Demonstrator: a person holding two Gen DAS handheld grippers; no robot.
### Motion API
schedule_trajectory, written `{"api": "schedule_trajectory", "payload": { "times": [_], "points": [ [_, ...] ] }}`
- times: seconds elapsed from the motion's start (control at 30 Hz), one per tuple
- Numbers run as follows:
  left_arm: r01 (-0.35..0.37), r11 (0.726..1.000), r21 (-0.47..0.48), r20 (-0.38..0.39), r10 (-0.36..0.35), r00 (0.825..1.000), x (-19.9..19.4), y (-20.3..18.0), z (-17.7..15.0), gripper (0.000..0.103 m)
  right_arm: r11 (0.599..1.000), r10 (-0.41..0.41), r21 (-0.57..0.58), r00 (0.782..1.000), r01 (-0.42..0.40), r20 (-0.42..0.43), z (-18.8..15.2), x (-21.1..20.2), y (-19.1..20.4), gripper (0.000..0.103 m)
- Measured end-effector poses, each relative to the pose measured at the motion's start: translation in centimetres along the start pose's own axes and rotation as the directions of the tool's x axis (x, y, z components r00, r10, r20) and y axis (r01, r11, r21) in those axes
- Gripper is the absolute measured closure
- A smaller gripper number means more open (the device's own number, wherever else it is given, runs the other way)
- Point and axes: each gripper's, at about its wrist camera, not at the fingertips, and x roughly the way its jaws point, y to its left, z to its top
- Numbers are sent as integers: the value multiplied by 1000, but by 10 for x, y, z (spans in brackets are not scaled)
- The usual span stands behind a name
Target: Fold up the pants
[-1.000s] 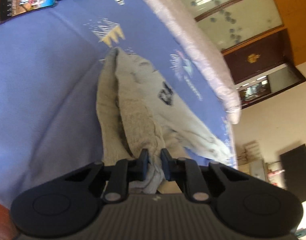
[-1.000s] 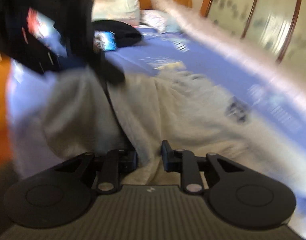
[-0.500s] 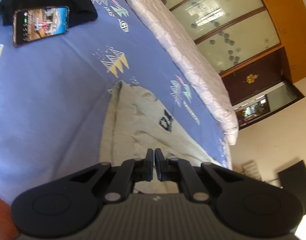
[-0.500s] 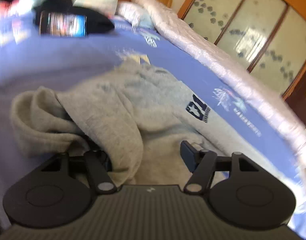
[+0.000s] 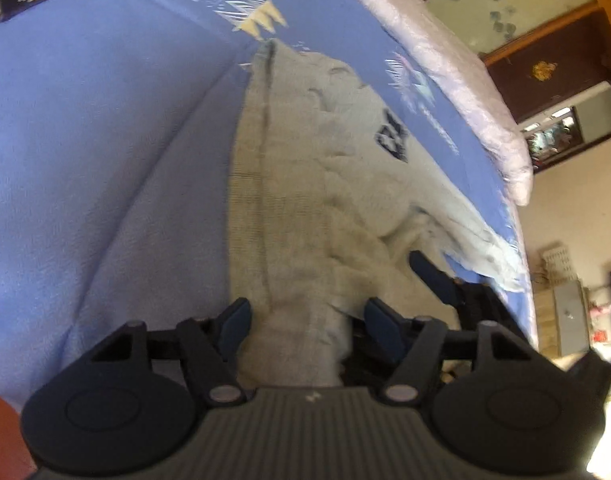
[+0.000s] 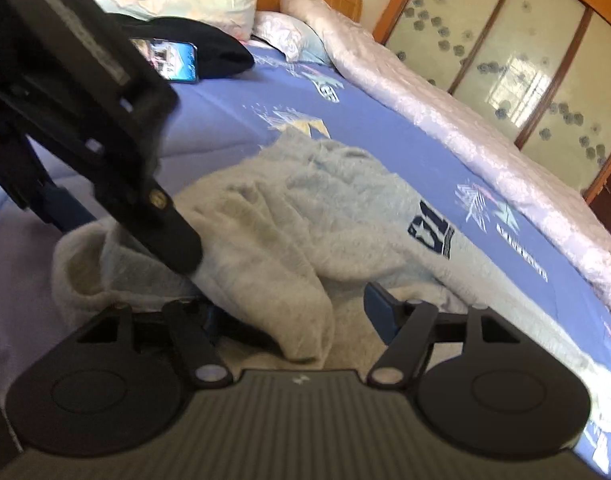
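Grey sweatpants [image 5: 325, 184] with a navy number patch lie bunched on the blue bed sheet [image 5: 105, 140]. My left gripper [image 5: 307, 320] is low over their near end, jaws opening, with a fold of grey cloth lying loose between the pads. My right gripper [image 6: 293, 312] is also opening. Cloth from the pants [image 6: 305, 216] drapes over its left finger, and its right finger [image 6: 379, 304] is bare with a gap beside it. The left gripper's finger [image 6: 173, 232] rests on the pants just ahead of the right one. The right gripper's finger [image 5: 429, 272] shows beside the left gripper.
A lit phone [image 6: 173, 58] leans on a black garment [image 6: 217, 48] near the pillows. A pale pink quilt [image 6: 445, 120] runs along the bed's far side, with frosted wardrobe doors [image 6: 525, 60] behind it. The bed's foot edge [image 5: 517, 248] is near the pants.
My left gripper was shut on the cloth, then came down and spread its jaws. My right gripper went from nearly shut to wide apart. The pants settled onto the sheet.
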Motion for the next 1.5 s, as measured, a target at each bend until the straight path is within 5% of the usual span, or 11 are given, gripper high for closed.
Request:
{"api": "schedule_trajectory", "payload": {
  "times": [0.17, 0.47, 0.57, 0.63, 0.7, 0.9, 1.0, 1.13, 1.3, 1.4, 1.5],
  "points": [
    [29, 994, -109, 38, -25, 999, -31, 23, -2, 22, 994, -23, 105, 999, 25, -28, -6, 4, -20, 23],
    [141, 943, -301, -20, -154, 988, -17, 45, -19, 19, 959, 39, 282, 997, -20, -62, -18, 16, -40, 13],
    [144, 936, -321, -30, -162, 986, 5, 37, -14, 28, 950, 59, 312, 996, -35, -66, -20, 17, -45, 12],
    [137, 926, -351, -9, -150, 989, 11, 41, -7, 52, 953, 54, 301, 996, -32, -65, -19, 15, -43, 13],
    [149, 906, -396, 9, -159, 987, 11, 49, -3, 74, 962, 41, 271, 998, -25, -52, -18, 10, -40, 20],
    [200, 947, -251, 158, -164, 974, -39, 30, 1, 82, 999, 40, 19, 996, -42, 80, -9, -18, 3, 73],
    [190, 971, -143, 223, -155, 962, -69, 13, -3, 83, 995, 3, -95, 990, 11, 140, -3, -28, 29, 73],
    [139, 980, -143, 197, -110, 974, -63, 15, -8, 83, 980, -36, -190, 993, 57, 111, -2, -18, 49, 62],
    [173, 962, -211, 217, -126, 968, -69, 33, -4, 83, 1000, 29, -7, 990, -29, 136, 11, -38, 15, 39],
    [177, 969, -173, 222, -137, 966, -71, 23, -6, 83, 998, 47, 31, 972, -55, 231, 26, -55, 8, 34],
    [156, 978, -137, 229, -123, 966, -72, 12, -8, 84, 998, 39, 42, 983, -48, 181, 31, -40, 10, 33]
  ]
}}
